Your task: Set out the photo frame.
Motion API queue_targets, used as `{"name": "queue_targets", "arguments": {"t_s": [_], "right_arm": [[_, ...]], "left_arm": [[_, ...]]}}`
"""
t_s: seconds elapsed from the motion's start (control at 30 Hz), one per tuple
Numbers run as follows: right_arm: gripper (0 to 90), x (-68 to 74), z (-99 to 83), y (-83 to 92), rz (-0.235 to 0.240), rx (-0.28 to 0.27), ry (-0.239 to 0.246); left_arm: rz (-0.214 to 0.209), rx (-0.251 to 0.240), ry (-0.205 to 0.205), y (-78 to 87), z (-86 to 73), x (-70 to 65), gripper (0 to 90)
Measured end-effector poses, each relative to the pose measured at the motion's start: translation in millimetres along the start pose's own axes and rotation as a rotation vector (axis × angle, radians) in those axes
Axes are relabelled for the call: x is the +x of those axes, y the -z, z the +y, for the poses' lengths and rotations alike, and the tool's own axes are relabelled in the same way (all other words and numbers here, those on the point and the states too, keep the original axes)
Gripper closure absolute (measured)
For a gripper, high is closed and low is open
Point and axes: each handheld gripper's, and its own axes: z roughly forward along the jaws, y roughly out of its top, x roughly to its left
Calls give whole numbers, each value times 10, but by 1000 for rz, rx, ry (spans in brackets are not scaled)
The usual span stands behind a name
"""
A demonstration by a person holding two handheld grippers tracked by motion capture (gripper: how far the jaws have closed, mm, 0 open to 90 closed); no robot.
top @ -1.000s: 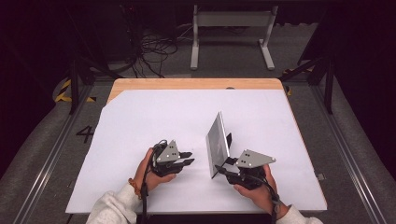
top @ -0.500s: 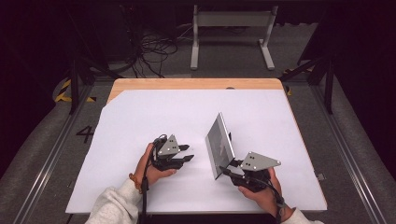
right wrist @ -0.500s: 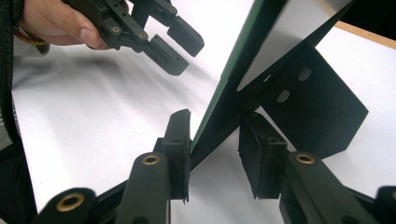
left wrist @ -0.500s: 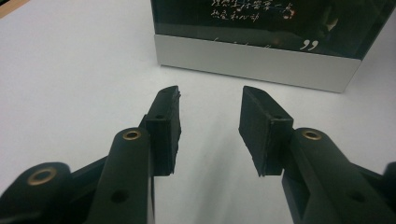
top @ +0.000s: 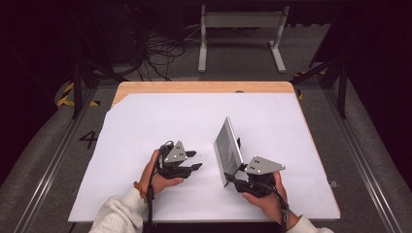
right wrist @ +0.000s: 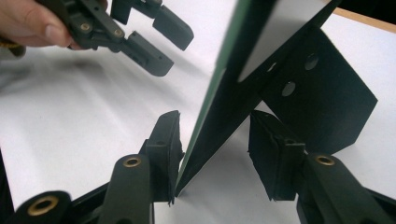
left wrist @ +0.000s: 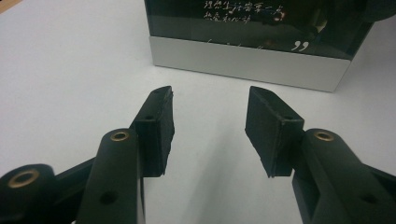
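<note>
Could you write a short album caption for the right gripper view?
Open black jaws of the right gripper straddle the edge of a thin dark picture frame standing on the white table.

Left hand-held gripper (left wrist: 210, 130) had its two black jaws apart, having just been opening, with nothing between them. Past the tips stood a dark glossy frame (left wrist: 252, 51) with white script and a silver lower band, resting on the white tabletop (left wrist: 70, 84), clear of both jaws.
</note>
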Motion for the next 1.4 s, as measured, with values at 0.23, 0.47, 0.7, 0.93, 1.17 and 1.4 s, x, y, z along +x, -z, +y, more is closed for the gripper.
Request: {"name": "queue_targets", "arguments": {"t_s": [0.23,0.47,0.7,0.93,1.17,1.4], "right_arm": [[584,-28,7,-24,26,-9,-13],[628,-115,2,-16,63,-4,-32],[698,-213,-7,10,73,-8,-40],[749,-311,-20,17,107,-10,-68],[784,-366,-26,26,151,-10,-72],[802,-438,-31,48,148,-2,-78]], "left_arm": [[0,1,12,26,-15,4,497],[14,13,14,21,-25,22,457],[14,33,17,0,-27,30,428],[4,44,22,-56,-17,39,405],[26,39,20,-156,20,65,370],[18,13,81,-204,48,226,246]]}}
